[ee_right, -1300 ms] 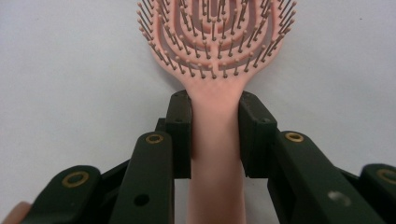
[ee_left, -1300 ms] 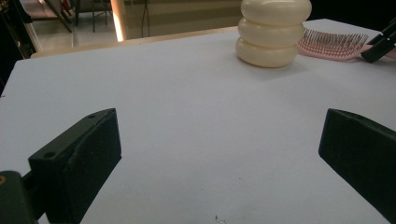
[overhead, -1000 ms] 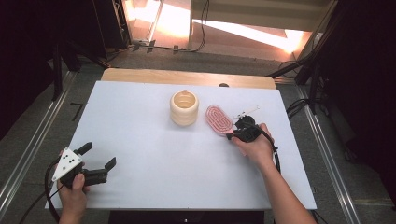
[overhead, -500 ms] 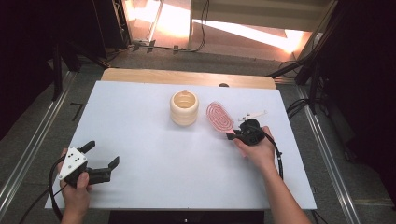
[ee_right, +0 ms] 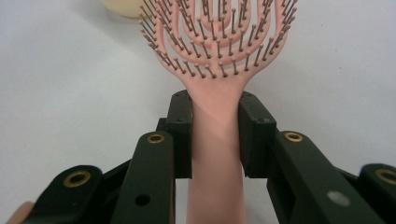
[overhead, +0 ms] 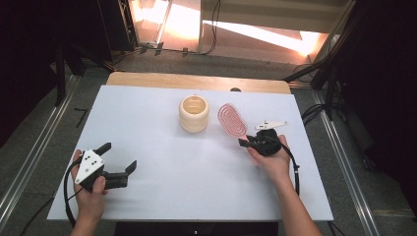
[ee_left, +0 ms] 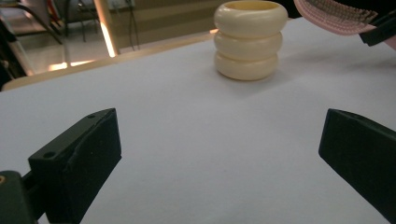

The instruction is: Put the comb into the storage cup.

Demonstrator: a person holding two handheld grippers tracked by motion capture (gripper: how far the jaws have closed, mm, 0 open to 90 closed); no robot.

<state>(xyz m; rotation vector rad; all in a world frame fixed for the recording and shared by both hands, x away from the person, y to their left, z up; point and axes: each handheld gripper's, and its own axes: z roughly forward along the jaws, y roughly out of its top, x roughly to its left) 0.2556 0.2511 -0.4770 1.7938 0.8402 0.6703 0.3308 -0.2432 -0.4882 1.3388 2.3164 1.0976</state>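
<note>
Counter (overhead: 162, 196): large flat rectangle, matte white top, smooth and bare over most of its area; a strip of pale wood showing along the far edge.

Progress, judged from present layout: grasp on the brush done; brush raised at the head end, not yet carried anywhere. Likely remaining: moving it to the cup, or setting it down elsewhere; destination not clear from the scene. Cup untouched.

Cup (overhead: 193, 113): cream-coloured, three stacked rounded rings forming a ribbed wall, open top, dull satin finish, probably plastic or silicone. Standing upright toward the far edge, slightly right of centre.

Brush (overhead: 232, 119): pink plastic, oval vented head with curved open ribs, rows of thin stiff bristles with darker tips, flat tapering handle. Just right of the cup, apart from it, head angled toward the far edge, handle pointing back to the near-right.

Right tool (ee_right: 215, 135): black jaws clamped on the brush handle just below the head, pads pressing both flat sides. Located right of centre, nearer the right edge.

Left tool (overhead: 118, 162): black blocky jaws spread wide, nothing between them, near the near-left corner, aimed across the counter at the cup.
</note>
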